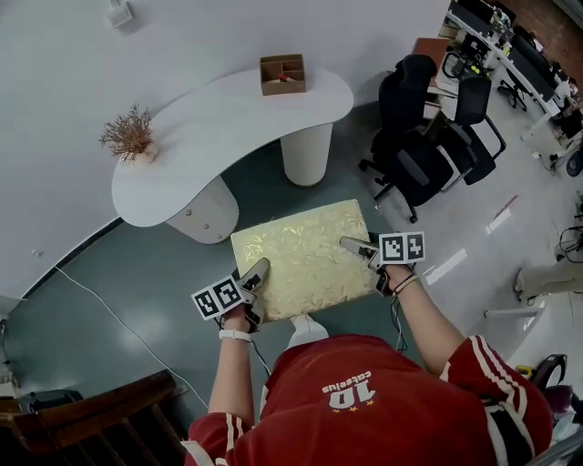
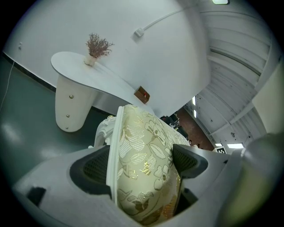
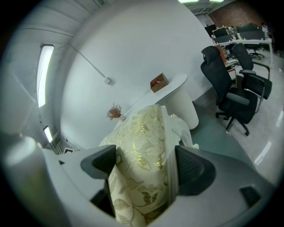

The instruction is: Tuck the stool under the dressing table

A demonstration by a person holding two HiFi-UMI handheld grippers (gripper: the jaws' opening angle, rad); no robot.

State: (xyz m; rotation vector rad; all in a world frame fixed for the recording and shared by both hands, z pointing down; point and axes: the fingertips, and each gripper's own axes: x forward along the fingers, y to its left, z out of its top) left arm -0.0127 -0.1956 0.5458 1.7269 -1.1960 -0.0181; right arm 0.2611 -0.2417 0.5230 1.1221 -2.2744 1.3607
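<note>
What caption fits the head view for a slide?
Gold-patterned stool gripped at opposite sides by left gripper and right gripper, in front of the white dressing table.

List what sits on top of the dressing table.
A dried sprig in a small vase at the left end of the dressing table, an open wooden box at its right. Box contents mostly hidden; something red shows.

You are facing a curved white wall (image 1: 228, 27) that is meeting a glossy teal floor (image 1: 118, 273). A white cable (image 1: 109, 309) is trailing across that floor at your left, near dark wooden furniture (image 1: 91, 414). To your right, black office chairs (image 1: 428, 146) are standing by desks (image 1: 510, 45), light is glinting off the floor, and a strip light (image 3: 44, 71) is glowing overhead.
</note>
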